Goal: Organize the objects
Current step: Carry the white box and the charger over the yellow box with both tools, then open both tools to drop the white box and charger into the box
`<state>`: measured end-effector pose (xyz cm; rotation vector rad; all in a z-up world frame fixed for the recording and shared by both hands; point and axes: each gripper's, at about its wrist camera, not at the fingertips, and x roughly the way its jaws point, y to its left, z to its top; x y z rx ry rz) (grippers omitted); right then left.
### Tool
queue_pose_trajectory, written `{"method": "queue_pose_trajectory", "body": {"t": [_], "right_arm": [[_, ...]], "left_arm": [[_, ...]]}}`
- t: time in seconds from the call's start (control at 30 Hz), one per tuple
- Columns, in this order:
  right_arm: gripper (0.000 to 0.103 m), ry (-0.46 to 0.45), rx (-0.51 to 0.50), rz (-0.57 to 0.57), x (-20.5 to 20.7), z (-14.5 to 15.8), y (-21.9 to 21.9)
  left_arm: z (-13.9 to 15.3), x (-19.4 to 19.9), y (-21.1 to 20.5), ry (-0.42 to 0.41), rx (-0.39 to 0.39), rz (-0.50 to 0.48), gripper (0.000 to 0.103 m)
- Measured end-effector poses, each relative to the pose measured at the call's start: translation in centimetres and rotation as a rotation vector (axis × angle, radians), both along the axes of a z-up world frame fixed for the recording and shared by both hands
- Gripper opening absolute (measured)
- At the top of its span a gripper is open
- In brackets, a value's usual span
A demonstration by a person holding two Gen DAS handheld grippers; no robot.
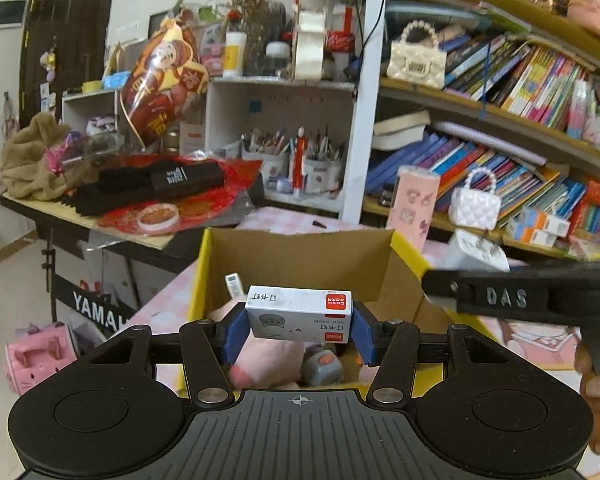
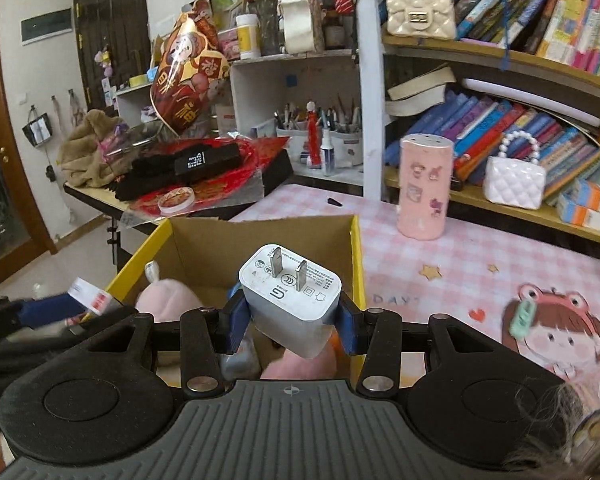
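Observation:
My left gripper (image 1: 299, 330) is shut on a small white staples box (image 1: 299, 314) with a red label, held above the open cardboard box (image 1: 296, 256) with yellow edges. My right gripper (image 2: 290, 320) is shut on a white charger plug (image 2: 290, 300), prongs pointing forward, also above the cardboard box (image 2: 260, 240). Inside the box lie pink plush toys (image 2: 168, 298) and small items. The right gripper's black body (image 1: 520, 296) shows in the left wrist view at right. The left gripper's blue fingers (image 2: 52, 312) and staples box (image 2: 90, 296) show at left in the right wrist view.
The box stands on a pink checked table mat (image 2: 460, 264). A pink cylinder (image 2: 424, 188) and a white quilted mini bag (image 2: 514, 180) stand behind it. Bookshelves (image 2: 500, 80) fill the right. A cluttered keyboard stand (image 2: 172, 184) is at left.

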<state>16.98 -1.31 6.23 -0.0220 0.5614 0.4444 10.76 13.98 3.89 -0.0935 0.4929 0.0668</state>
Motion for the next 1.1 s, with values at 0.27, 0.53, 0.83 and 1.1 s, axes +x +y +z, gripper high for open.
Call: {"method": "queue_pose_trajectory", "body": {"t": [0.27,0.53,0.83,1.1], "right_arm": [[0.042,0.069,-0.058,0.128,6.1,-1.6,2.6],[0.042,0.211,-0.188,0.283,9.2,-4.6,6.0],[0.044,0.261,-0.218,0.316,9.6,-5.7,6.7],[0.053,0.169,-0.125,0.24,8.3,-2.7,5.0]], "left_arm": [[-3.2,3.3,-1.8,0.115,0.038,-0.001,0.053],[-3.9,4.6,-2.7,0.16,0.032,0.003,0.053],[-3.9,4.5,-2.5,0.164,0.003,0.014,0.056],[-2.3,2.8,-2.6,0.088,0.01,-0.015,0.076]]}}
